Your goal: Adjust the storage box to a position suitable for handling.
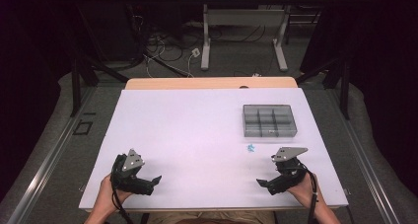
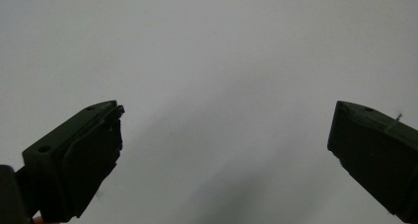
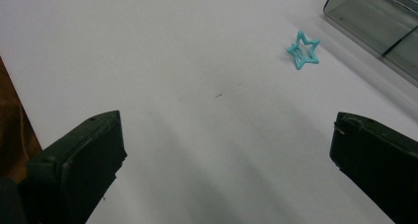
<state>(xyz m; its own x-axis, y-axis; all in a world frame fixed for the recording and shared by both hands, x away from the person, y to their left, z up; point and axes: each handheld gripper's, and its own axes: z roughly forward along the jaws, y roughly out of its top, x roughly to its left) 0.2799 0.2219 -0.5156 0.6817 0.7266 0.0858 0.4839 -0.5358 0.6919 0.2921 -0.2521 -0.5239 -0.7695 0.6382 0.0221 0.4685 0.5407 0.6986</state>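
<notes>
I see turquoise star-shaped clip (image 3: 304,50) flat on white table (image 1: 187,135), just at 7 o'clock of grey compartment box (image 1: 269,120); my right gripper (image 3: 226,150) nearest, at clip's 5 o'clock, jaws wide, empty; left gripper (image 2: 224,145) far off at 8 o'clock, wide, empty

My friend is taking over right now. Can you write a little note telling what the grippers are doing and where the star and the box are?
Left gripper: open, holding nothing, low over the near left of the white table.
Right gripper: open, holding nothing, at the near right.
Blue star clip: lies on the table just in front of the clear divided box, apart from it, ahead of the right gripper.
Done: nothing yet; the star is untouched.
Left: probably pick up the star with the right gripper and put it in a box compartment.
</notes>
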